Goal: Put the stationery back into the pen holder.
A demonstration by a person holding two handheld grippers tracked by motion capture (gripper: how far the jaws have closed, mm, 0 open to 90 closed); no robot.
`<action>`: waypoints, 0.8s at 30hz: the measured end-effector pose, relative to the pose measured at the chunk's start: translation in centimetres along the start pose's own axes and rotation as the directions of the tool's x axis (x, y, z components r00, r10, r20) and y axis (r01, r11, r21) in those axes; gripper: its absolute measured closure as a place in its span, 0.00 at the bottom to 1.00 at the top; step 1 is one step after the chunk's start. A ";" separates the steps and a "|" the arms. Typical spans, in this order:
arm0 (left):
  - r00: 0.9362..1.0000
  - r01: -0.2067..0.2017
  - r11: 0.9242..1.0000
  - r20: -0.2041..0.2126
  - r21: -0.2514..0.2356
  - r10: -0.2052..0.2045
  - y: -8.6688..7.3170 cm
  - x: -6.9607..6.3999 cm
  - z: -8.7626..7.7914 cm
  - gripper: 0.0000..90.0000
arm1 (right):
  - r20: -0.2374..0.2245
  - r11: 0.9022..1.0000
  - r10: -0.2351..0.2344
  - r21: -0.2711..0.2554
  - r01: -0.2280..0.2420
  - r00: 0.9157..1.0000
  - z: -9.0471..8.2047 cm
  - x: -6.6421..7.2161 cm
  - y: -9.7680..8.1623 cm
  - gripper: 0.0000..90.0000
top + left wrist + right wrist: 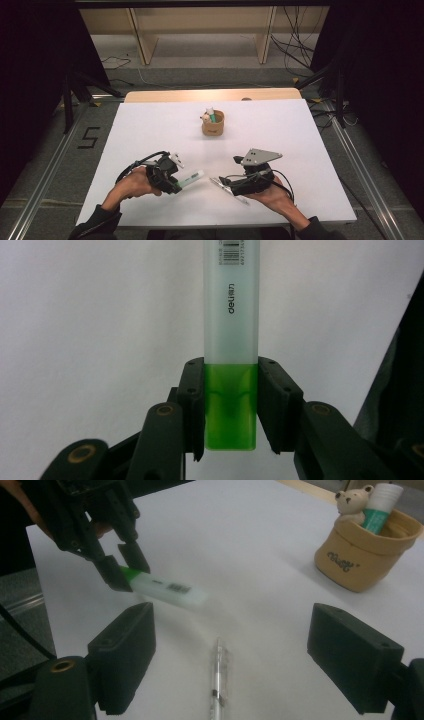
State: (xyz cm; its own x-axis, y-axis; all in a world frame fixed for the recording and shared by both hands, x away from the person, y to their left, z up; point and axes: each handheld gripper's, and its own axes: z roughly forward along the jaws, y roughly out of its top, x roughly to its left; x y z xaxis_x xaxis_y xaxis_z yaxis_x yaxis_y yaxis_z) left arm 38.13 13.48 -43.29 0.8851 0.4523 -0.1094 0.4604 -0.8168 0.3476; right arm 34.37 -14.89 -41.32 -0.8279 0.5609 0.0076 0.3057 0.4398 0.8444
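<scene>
The left gripper (pixel 176 181) clamps the green end of a highlighter (pixel 231 355) between its jaws, holding the marker clear above the white table (pixel 150 130). The right gripper (pixel 230 655) hovers with its jaws spread wide over a clear pen (pixel 218 677) lying flat on the table. A tan pen holder (pixel 213 125) stands farther back, mid-table.
</scene>
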 end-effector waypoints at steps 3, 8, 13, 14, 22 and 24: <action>1.000 -0.003 1.000 0.010 0.002 0.002 0.8 -0.2 0.2 0.74 | 0.000 0.999 -0.051 0.000 0.051 0.999 0.2 0.8 0.1 0.22; 0.999 -0.021 1.000 0.026 0.011 0.021 2.0 -0.6 0.1 0.74 | 0.009 0.992 -0.125 0.024 0.124 0.992 0.6 2.0 0.1 0.22; 0.998 -0.029 0.999 0.048 0.020 0.028 3.2 -0.8 0.2 0.74 | 0.019 0.975 -0.217 0.045 0.216 0.976 1.3 3.1 0.1 0.22; 0.998 -0.029 0.999 0.053 0.018 0.028 3.5 -0.8 0.2 0.74 | 0.021 0.971 -0.235 0.051 0.234 0.972 1.4 3.3 0.0 0.22; 0.996 -0.058 0.998 0.068 0.017 0.057 5.5 -1.5 -0.1 0.74 | 0.100 0.904 -0.425 0.104 0.416 0.899 2.2 5.0 -0.5 0.23; 0.996 -0.063 0.998 0.071 0.016 0.062 6.0 -1.7 -0.1 0.74 | 0.119 0.881 -0.470 0.119 0.457 0.875 2.5 5.4 -0.7 0.23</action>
State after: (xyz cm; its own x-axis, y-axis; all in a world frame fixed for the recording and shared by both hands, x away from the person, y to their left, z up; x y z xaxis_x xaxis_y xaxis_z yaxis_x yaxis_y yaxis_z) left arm 39.37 7.87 -40.96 0.9144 0.3748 -0.1533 0.4049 -0.8493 0.3388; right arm 30.85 -10.45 -43.20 -0.8116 0.3674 -0.4542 -0.0533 0.7276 0.6839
